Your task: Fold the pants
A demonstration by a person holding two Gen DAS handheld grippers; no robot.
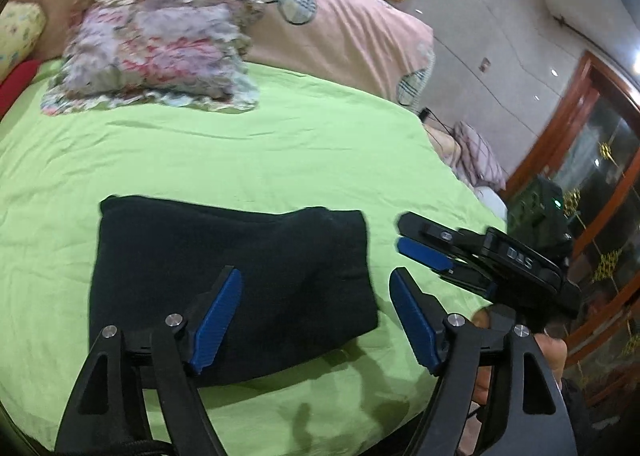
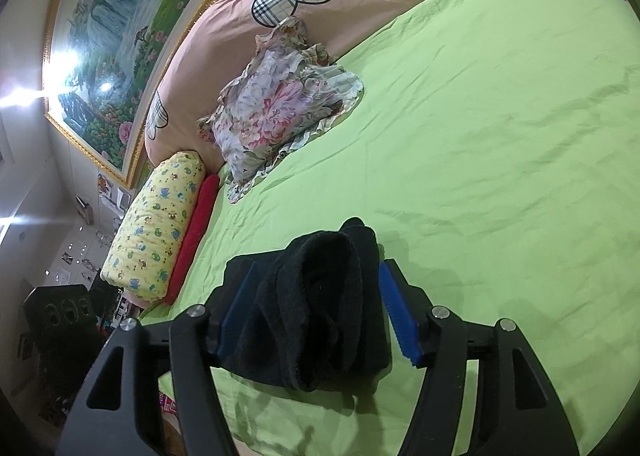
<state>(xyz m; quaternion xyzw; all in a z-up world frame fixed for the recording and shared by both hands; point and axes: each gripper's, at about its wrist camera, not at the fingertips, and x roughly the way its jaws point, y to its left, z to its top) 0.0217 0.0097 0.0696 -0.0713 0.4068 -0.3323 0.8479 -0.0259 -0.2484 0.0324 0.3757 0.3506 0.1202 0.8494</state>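
Note:
The black pants (image 1: 232, 268) lie folded into a compact rectangle on the green bed sheet (image 1: 260, 151). My left gripper (image 1: 316, 296) is open and hovers over the right half of the bundle, holding nothing. My right gripper (image 1: 402, 240) shows at the right of the left wrist view, just off the bundle's right edge, open. In the right wrist view the pants (image 2: 320, 308) lie between the spread blue pads of the right gripper (image 2: 316, 280), seen end-on with the fold layers showing; the pads are not pressed on the cloth.
A floral pillow (image 1: 156, 51) lies at the far side of the sheet against a pink quilt (image 1: 340, 23). A yellow bolster (image 2: 156, 219) and a red roll (image 2: 196, 232) lie at the bed's edge. A framed painting (image 2: 120, 35) hangs behind. A wooden cabinet (image 1: 592, 159) stands right of the bed.

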